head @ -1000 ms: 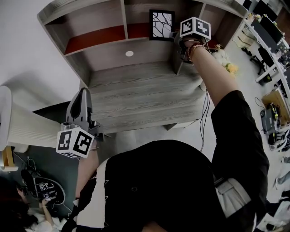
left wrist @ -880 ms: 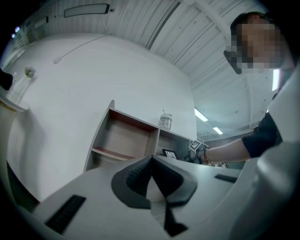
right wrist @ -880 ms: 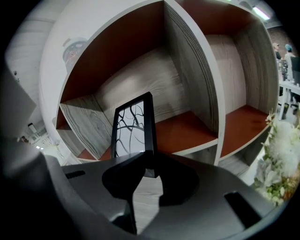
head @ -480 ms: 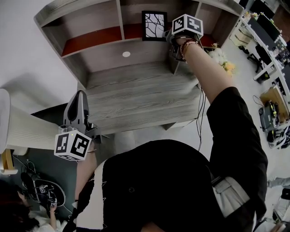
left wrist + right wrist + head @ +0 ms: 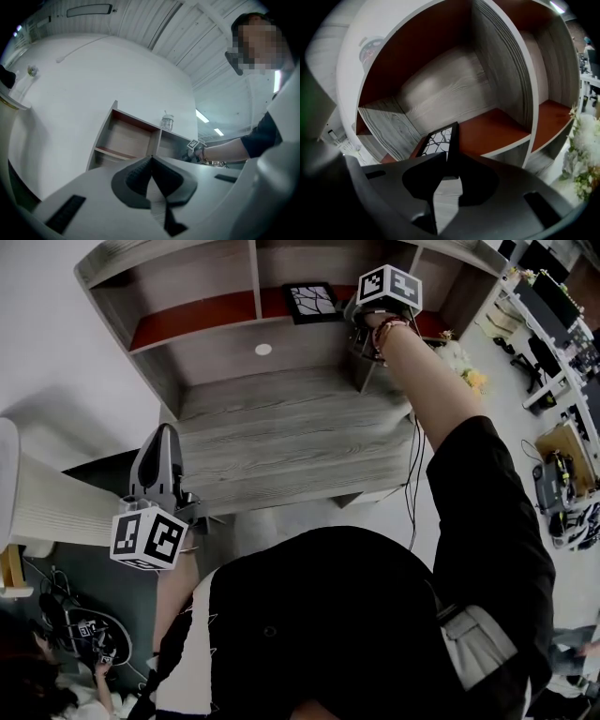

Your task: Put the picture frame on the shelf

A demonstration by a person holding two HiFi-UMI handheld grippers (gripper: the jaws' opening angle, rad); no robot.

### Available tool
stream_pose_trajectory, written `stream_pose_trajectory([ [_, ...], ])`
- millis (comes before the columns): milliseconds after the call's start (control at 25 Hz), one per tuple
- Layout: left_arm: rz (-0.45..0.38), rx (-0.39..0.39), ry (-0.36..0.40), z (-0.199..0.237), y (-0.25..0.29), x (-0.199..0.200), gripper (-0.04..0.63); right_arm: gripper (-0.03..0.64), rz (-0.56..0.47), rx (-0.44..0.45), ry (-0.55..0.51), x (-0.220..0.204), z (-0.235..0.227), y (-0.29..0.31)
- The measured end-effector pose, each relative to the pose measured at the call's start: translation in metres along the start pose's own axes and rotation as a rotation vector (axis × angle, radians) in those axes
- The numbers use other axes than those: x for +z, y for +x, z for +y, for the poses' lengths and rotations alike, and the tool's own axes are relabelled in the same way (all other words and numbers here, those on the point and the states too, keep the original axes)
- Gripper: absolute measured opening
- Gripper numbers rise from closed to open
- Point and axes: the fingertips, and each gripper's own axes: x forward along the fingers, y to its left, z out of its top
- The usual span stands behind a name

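Note:
The picture frame (image 5: 309,299), black with a white branch print, lies tilted over the red board of the grey wooden shelf (image 5: 206,313), in its middle compartment. My right gripper (image 5: 351,315) reaches in from the right and is shut on the frame's edge. In the right gripper view the frame (image 5: 439,139) sticks out from between the pads of the right gripper (image 5: 450,158), whose jaws have just been closing, above the shelf board (image 5: 497,124). My left gripper (image 5: 164,435) hangs low at the left, shut and empty. Its tips (image 5: 150,158) meet in the left gripper view.
A glass jar (image 5: 167,122) stands on top of the shelf (image 5: 263,350). Flowers (image 5: 466,369) (image 5: 581,154) sit just right of the shelf. A white ribbed object (image 5: 56,502) stands at the left. Desks line the far right, and a person (image 5: 56,681) is low at the bottom left.
The picture frame in my right gripper has tipped from upright, facing the camera, to lying flatter over the red board. The left gripper has stayed where it was.

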Motion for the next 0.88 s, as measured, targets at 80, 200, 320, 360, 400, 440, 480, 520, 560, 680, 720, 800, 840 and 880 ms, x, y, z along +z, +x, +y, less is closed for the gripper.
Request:
stream_pose_trajectory([
  [80, 0.003, 0.0, -0.001, 0.001, -0.0003, -0.0001, 0.011, 0.08, -0.001, -0.008, -0.006, -0.0003, 0.0003, 0.0004],
  [200, 0.007, 0.001, -0.007, 0.0013, -0.0006, 0.0004, 0.011, 0.08, 0.001, -0.013, -0.003, -0.0007, 0.0001, 0.0],
  [320, 0.011, 0.002, -0.009, 0.0009, 0.001, 0.0014, 0.011, 0.08, 0.002, -0.016, -0.006, 0.0002, 0.0011, 0.0],
  [360, 0.01, 0.0, -0.009, 0.0008, 0.0015, 0.0011, 0.011, 0.08, 0.001, -0.016, -0.006, 0.0007, 0.0012, 0.0004],
  [400, 0.007, -0.002, -0.007, 0.0009, 0.0018, 0.0006, 0.011, 0.08, 0.0, -0.015, -0.006, 0.001, 0.001, 0.0008],
  [440, 0.004, -0.005, -0.006, 0.0013, 0.0018, -0.0003, 0.011, 0.081, -0.002, -0.015, -0.006, 0.0013, 0.0008, 0.001],
  [480, 0.001, -0.005, -0.007, 0.0018, 0.0015, -0.0012, 0.011, 0.08, -0.002, -0.016, -0.008, 0.0014, 0.0006, 0.0011],
  [520, -0.001, -0.003, -0.01, 0.0023, 0.001, -0.0021, 0.011, 0.081, -0.002, -0.017, -0.011, 0.0013, 0.0005, 0.0011],
  [560, -0.002, 0.0, -0.014, 0.0026, 0.0005, -0.0028, 0.011, 0.081, -0.002, -0.018, -0.015, 0.0012, 0.0006, 0.0012],
  [680, 0.003, 0.007, -0.015, 0.0009, -0.0002, -0.0036, 0.011, 0.081, 0.0, -0.017, -0.025, 0.0006, 0.0011, 0.0016],
  [720, 0.003, 0.007, -0.014, 0.0004, -0.0004, -0.0036, 0.011, 0.081, -0.001, -0.015, -0.027, 0.0005, 0.0014, 0.0017],
  [800, -0.004, 0.004, -0.007, -0.0001, -0.0006, -0.0026, 0.011, 0.081, -0.004, -0.008, -0.026, 0.0007, 0.002, 0.0022],
  [840, -0.006, 0.005, -0.004, -0.0005, -0.0008, -0.0016, 0.011, 0.081, -0.006, -0.005, -0.025, 0.0013, 0.002, 0.0025],
  [880, -0.006, 0.007, -0.002, -0.0012, -0.0012, -0.0007, 0.011, 0.084, -0.008, -0.003, -0.025, 0.0021, 0.0017, 0.0027],
])
